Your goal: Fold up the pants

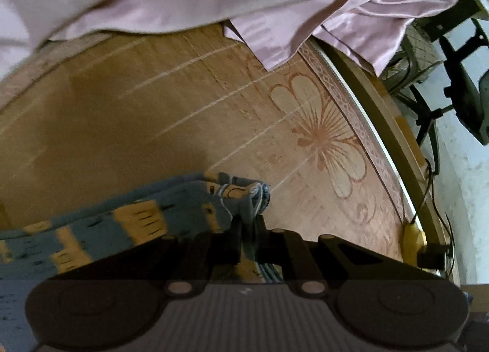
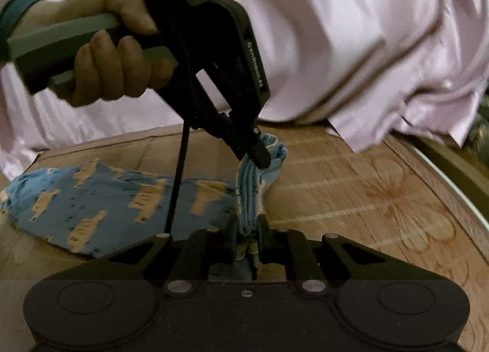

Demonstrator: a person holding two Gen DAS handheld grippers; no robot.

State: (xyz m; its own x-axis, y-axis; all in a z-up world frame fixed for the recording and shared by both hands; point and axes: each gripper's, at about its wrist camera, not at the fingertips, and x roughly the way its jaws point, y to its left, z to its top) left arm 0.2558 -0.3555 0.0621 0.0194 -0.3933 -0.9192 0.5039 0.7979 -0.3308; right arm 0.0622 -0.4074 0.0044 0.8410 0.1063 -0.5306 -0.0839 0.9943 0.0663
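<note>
Both tongs pinch the pants: left tongs (image 2: 262, 159) grip the bunched edge at frame centre, right tongs (image 2: 248, 229) clamp the same bunch just below. Pants (image 2: 91, 199), blue w/ tan print, lie spread lower left on the desk (image 2: 366, 187), one end lifted. Judged early: cloth gathered, no neat fold yet; most folding left.

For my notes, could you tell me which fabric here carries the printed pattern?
The blue pants both grippers pinch; the pink cloth behind is plain.
</note>
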